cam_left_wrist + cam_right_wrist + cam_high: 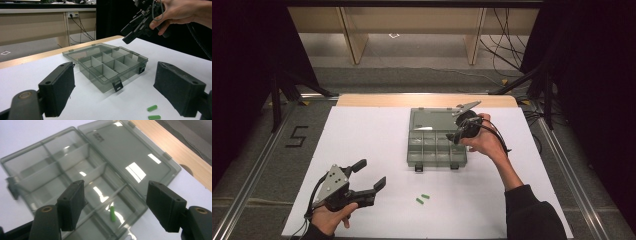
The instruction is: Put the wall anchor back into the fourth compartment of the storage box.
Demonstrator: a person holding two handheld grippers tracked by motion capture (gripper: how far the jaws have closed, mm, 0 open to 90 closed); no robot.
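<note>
A white table [362, 150] carries a smoky transparent compartment box [436, 150] near its far middle, its lid [432, 120] folded flat open behind the divided tray. The right gripper [458, 134] hangs over the box's right-hand compartments, jaws spread apart with nothing between them; in the right gripper view a small green piece [113, 213] lies loose on the floor of one compartment, directly below the gap. The left gripper [369, 174] is held near the front left of the table, well apart from the box, jaws wide and empty. Two more green pieces [422, 198] lie side by side on the bare table in front of the box.
</note>
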